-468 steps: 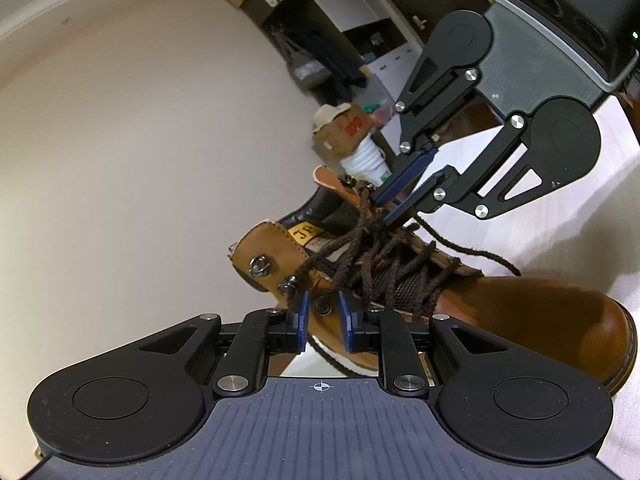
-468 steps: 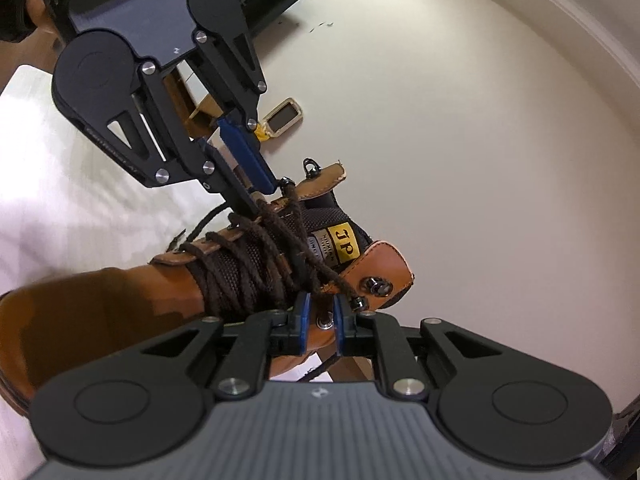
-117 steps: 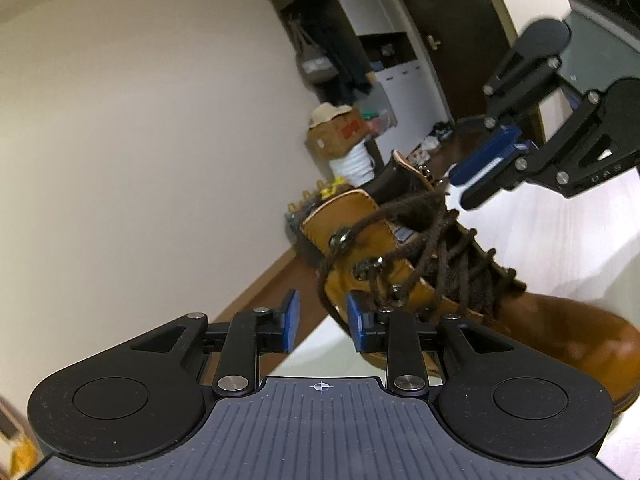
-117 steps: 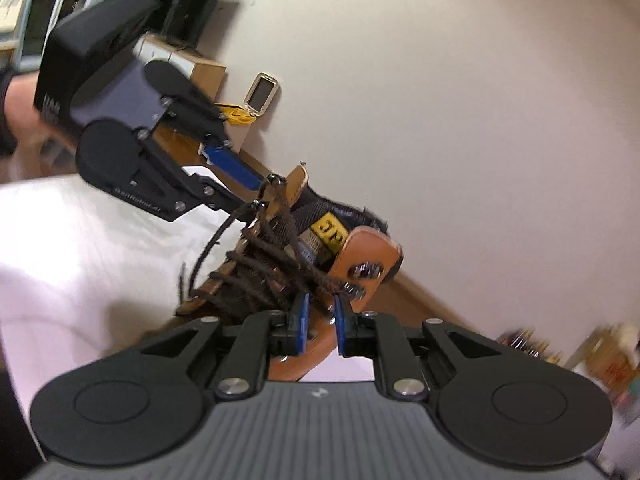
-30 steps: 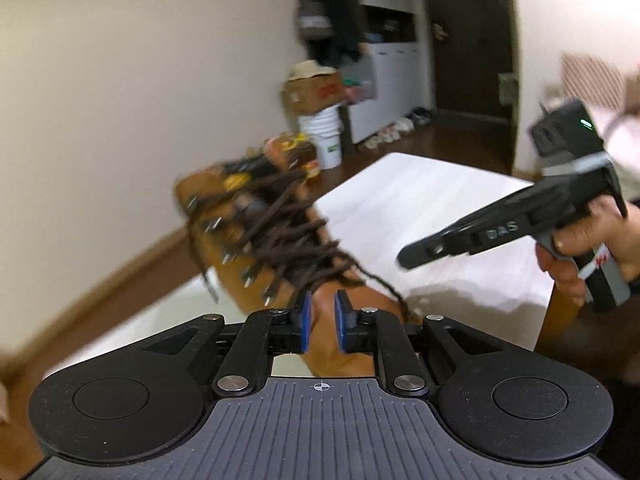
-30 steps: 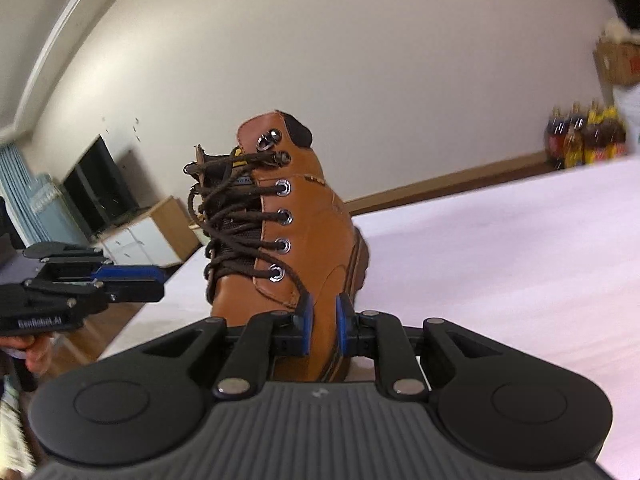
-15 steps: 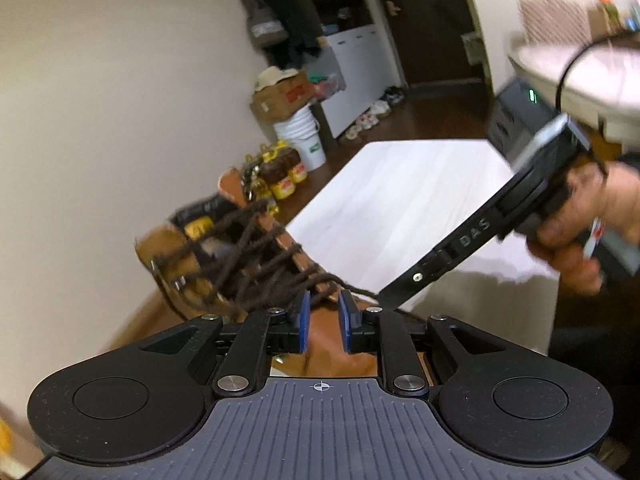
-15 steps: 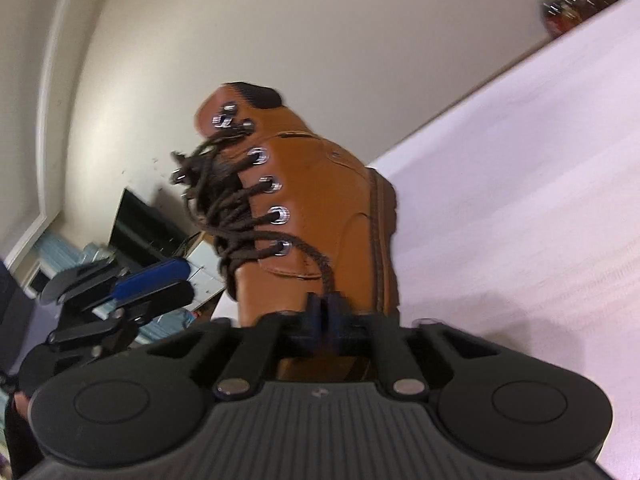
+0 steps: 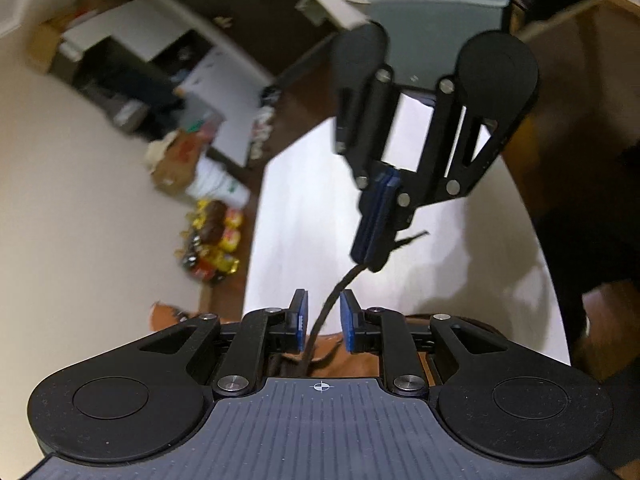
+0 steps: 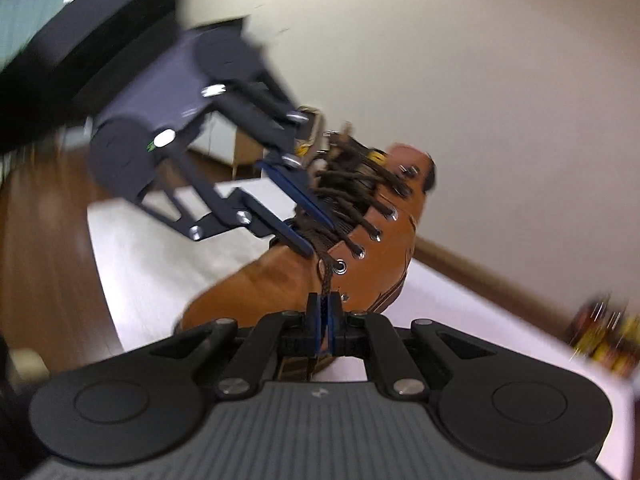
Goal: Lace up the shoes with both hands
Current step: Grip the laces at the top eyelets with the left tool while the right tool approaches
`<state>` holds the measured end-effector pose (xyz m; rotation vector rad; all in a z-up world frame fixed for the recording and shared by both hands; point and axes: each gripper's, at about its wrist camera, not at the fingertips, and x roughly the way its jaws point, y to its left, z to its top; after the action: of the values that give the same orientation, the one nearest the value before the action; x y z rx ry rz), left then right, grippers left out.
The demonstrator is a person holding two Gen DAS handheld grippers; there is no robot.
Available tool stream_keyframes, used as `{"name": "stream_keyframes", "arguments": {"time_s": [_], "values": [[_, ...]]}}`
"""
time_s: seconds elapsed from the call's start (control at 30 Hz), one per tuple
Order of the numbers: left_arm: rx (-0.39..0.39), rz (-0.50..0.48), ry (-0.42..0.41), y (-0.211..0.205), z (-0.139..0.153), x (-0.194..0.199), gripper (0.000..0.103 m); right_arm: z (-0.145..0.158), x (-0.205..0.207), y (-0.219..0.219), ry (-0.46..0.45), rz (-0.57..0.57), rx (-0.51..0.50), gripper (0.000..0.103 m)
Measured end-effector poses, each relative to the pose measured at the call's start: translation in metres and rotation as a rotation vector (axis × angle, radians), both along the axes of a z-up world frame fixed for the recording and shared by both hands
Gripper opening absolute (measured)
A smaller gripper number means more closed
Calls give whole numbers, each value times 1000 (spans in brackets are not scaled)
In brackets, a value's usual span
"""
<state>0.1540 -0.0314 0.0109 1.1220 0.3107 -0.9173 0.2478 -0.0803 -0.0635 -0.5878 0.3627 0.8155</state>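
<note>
A tan leather boot (image 10: 372,248) with dark brown laces (image 10: 352,188) stands on a white table (image 10: 160,256). My right gripper (image 10: 325,312) is shut on a lace end that runs up to a lower eyelet. In the left wrist view the right gripper (image 9: 370,256) faces me, pinching that lace (image 9: 332,300), which passes taut between my left fingers. My left gripper (image 9: 323,316) is open around the lace, just above the boot (image 9: 336,360). In the right wrist view the left gripper (image 10: 308,220) hovers over the boot's tongue.
The white table (image 9: 304,216) ends at a wooden floor on the left. Bottles (image 9: 212,240), a white bucket (image 9: 216,188) and a cardboard box (image 9: 176,160) stand on the floor by the wall. Bottles (image 10: 604,344) also show at the right.
My left gripper has opened and swung over the boot to face the right one. My right gripper has pulled its lace end away from the eyelet, and the lace is drawn taut.
</note>
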Motion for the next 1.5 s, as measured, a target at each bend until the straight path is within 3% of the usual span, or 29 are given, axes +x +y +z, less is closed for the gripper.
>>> {"name": "stream_keyframes", "arguments": {"time_s": [0.13,0.2,0.3,0.37,0.5,0.53,0.67,0.8,0.87,1.03,1.3,1.5], "values": [[39,-27,-4,1,-11,-3,20,0,-9,11,-123,71,-109,4],[19,-31,4,4,-12,-5,19,0,-9,15,-147,94,-138,4],[-21,9,58,5,-12,-3,4,0,-8,17,-160,111,-146,4],[-56,52,104,7,-12,0,4,0,-7,17,-156,110,-132,4],[-128,140,112,16,-8,8,4,2,0,10,-133,40,-38,5],[-152,166,107,20,-8,10,4,3,3,3,-111,-11,24,5],[-237,274,71,35,-4,13,4,1,22,-23,43,-193,271,10],[-298,399,9,45,7,19,4,-10,37,-33,151,-299,382,12],[-373,500,-20,55,20,26,4,-13,38,-33,173,-324,405,12],[-486,603,-44,60,45,30,4,-8,53,-26,189,-373,488,12],[-510,625,-85,57,63,30,4,12,84,0,132,-383,567,13],[-516,623,-99,56,70,30,4,22,99,24,64,-348,509,15]]}}
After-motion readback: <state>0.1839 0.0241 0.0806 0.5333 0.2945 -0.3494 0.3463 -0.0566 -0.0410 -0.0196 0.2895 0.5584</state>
